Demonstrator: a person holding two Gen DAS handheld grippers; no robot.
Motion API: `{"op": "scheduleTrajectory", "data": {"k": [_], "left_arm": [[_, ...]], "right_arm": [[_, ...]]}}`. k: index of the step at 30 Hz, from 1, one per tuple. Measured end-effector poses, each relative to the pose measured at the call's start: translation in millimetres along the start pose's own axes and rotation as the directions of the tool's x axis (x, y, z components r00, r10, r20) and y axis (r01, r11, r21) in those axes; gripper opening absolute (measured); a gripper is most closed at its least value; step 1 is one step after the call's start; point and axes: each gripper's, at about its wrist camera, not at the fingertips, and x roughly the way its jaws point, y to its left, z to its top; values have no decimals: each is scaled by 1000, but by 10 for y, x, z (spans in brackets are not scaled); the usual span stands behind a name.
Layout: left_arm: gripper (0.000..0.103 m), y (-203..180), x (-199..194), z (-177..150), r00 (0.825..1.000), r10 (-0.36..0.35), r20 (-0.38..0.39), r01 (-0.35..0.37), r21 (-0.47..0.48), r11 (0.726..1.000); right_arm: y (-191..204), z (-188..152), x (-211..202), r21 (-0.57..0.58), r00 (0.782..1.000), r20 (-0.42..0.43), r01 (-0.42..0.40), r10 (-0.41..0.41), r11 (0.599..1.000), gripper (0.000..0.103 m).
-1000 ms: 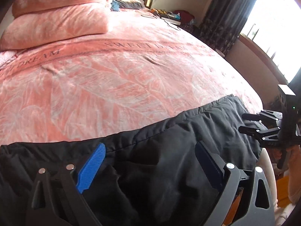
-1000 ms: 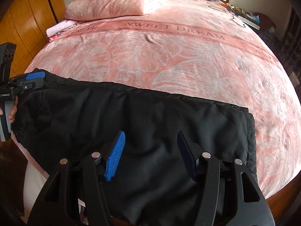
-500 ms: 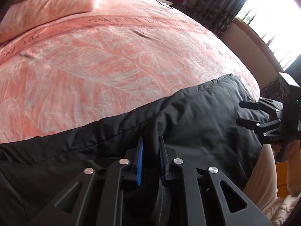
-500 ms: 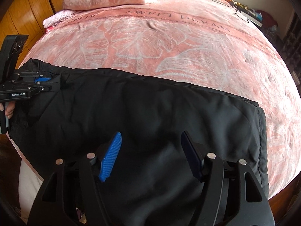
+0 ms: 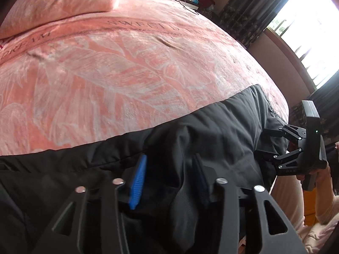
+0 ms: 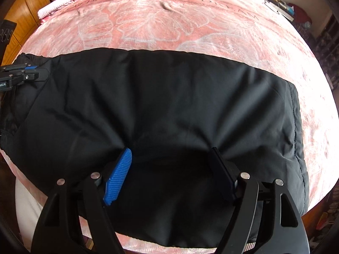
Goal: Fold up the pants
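Black pants (image 6: 169,97) lie flat across the near edge of the pink bedspread (image 6: 169,21). My right gripper (image 6: 169,169) points steeply down into the cloth near the hem end. Its jaws are opening wide, their tips dent the fabric, and a shallow hollow of cloth lies between them without being pinched. My left gripper (image 5: 169,180) is at the other end of the pants (image 5: 222,122). Its jaws are opening, and a loose ridge of black cloth stands between the blue pads. The left gripper (image 6: 40,74) shows at the left edge of the right wrist view, and the right gripper (image 5: 260,141) at the right of the left wrist view.
A pink pillow (image 5: 63,2) lies at the head of the bed. Wooden cupboard doors (image 6: 25,10) stand left of the bed. Dark curtains (image 5: 243,17) and a bright window are on the right. A person's hand and pale sleeve (image 5: 317,201) hold the right gripper past the bed's edge.
The left jaws went from wide to shut on a fold of the pants, then parted again. The right gripper sank onto the cloth and its jaws spread wider.
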Motion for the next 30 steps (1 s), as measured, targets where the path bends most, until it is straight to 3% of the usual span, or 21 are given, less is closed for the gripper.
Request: {"op": "scheduleTrajectory", "data": {"k": [1, 3, 5, 7, 13, 17, 23, 26, 28, 30], "left_arm": [[68, 15, -92, 6, 1000, 10, 23, -10, 3, 1000], [69, 75, -270, 31, 998, 40, 45, -41, 16, 999], [69, 223, -407, 62, 992, 118, 44, -119, 19, 993], [66, 396, -496, 67, 986, 167, 19, -168, 40, 985], [57, 731, -448, 2, 968, 219, -120, -196, 182, 964], [57, 818, -411, -5, 973, 175, -151, -143, 206, 968], [57, 761, -236, 12, 959, 185, -216, -123, 272, 955], [68, 672, -221, 25, 968, 153, -197, -96, 273, 957], [70, 617, -171, 18, 970, 139, -197, -83, 270, 959], [69, 575, -64, -21, 957, 191, -216, -120, 304, 945]], "right_arm": [[-5, -11, -15, -7, 1000, 5, -4, 4, 1000, 76], [-26, -22, -48, -4, 1000, 13, -14, 14, 1000, 76], [-57, -36, -97, 13, 999, 33, -30, 30, 999, 76], [-78, -47, -141, 23, 998, 50, -47, 46, 999, 76], [-148, -108, -151, 22, 999, 43, -25, 24, 999, 77], [-141, -136, -136, 18, 999, 37, -18, 17, 1000, 82], [-5, -88, -57, 15, 1000, 23, 6, -6, 1000, 88], [39, -79, -38, 15, 1000, 20, 12, -13, 1000, 89], [47, -46, -37, 13, 1000, 25, 13, -13, 1000, 83], [82, -16, -91, 5, 999, 43, -24, 24, 1000, 70]]}}
